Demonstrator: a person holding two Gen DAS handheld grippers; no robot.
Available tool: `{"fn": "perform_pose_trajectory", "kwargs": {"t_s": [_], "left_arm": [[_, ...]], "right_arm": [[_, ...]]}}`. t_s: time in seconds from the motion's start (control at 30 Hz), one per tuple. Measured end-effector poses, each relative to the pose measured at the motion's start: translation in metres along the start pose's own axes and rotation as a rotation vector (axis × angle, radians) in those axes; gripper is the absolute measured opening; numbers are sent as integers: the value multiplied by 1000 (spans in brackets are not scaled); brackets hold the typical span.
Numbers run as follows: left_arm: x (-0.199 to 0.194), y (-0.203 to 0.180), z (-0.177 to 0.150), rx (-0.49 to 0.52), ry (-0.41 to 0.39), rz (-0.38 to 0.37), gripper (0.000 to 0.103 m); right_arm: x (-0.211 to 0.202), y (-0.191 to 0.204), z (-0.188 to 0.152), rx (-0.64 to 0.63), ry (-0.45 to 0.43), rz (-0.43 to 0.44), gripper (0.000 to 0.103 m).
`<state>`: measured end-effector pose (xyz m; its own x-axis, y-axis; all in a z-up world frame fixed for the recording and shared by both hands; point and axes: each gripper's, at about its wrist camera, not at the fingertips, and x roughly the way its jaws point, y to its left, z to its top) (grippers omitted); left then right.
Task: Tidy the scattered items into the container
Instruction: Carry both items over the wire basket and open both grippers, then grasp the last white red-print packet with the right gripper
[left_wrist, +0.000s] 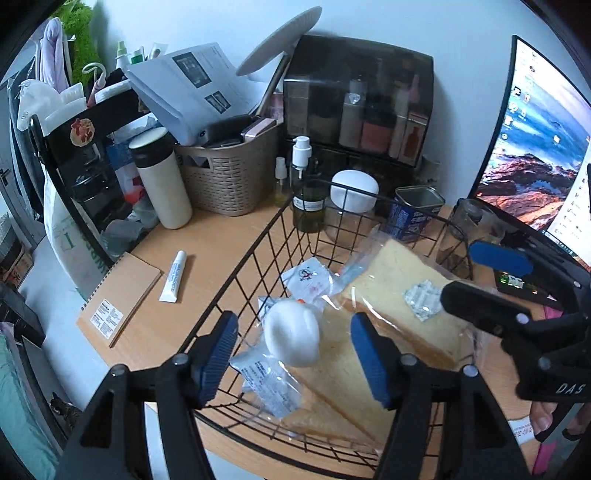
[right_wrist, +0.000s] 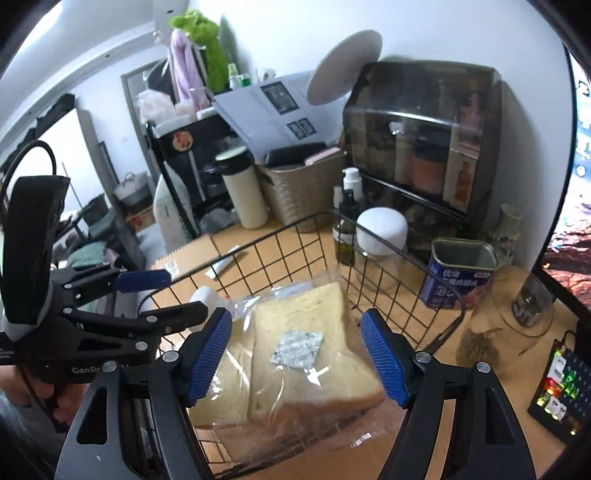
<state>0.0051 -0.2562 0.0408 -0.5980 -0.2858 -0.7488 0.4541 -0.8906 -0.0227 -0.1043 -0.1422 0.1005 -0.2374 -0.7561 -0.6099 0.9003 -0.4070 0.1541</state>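
A black wire basket (left_wrist: 258, 243) (right_wrist: 291, 240) stands on the wooden desk. In it lie bagged bread slices (left_wrist: 402, 295) (right_wrist: 314, 343), a white round item in a clear packet (left_wrist: 293, 338) and a small printed packet (left_wrist: 306, 278). My left gripper (left_wrist: 295, 354) is open and empty just above the white item. My right gripper (right_wrist: 295, 354) is open and empty above the bread; it also shows in the left wrist view (left_wrist: 480, 273). A white tube (left_wrist: 173, 277) (right_wrist: 225, 264) and a brown notebook (left_wrist: 118, 299) lie on the desk left of the basket.
Behind the basket stand a white thermos (left_wrist: 160, 181), a woven bin (left_wrist: 229, 177), pump bottles (left_wrist: 306, 184), a white-lidded jar (left_wrist: 351, 199), a blue tin (right_wrist: 458, 273) and a dark cabinet (left_wrist: 358, 99). A glass (right_wrist: 513, 314) and a monitor (left_wrist: 535, 147) are at the right.
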Motion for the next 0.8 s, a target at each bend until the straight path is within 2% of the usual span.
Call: {"fn": "perform_pose_trajectory", "kwargs": {"t_s": [0.13,0.27,0.37,0.43,0.5,0.6,0.73,0.8], "left_arm": [[-12,-19,-2,35,-10,-17,70],[-26,-49,-12,88,-10,-76,70],[-32,-82,-24,163,12,-139,70],[-39,-110,-36,232,26,-212,70],[-45,-139,-51,324,55,-307,70],[-46,-187,-82,524,136,-445,70],[-39,-238,-123,767,228,-532,70],[-29,-256,-139,845,279,-544,70]], "right_arm": [[-27,-4,-7,-4,-22,-16,74],[-66,-10,-25,-7,-31,-56,74],[-101,-18,-46,-25,-20,-99,74],[-126,-25,-66,-34,-2,-126,74],[-146,-31,-85,-63,27,-129,74],[-173,-40,-122,-163,114,-102,74],[-197,-55,-174,-241,250,-1,74],[-199,-63,-199,-254,321,14,74]]}}
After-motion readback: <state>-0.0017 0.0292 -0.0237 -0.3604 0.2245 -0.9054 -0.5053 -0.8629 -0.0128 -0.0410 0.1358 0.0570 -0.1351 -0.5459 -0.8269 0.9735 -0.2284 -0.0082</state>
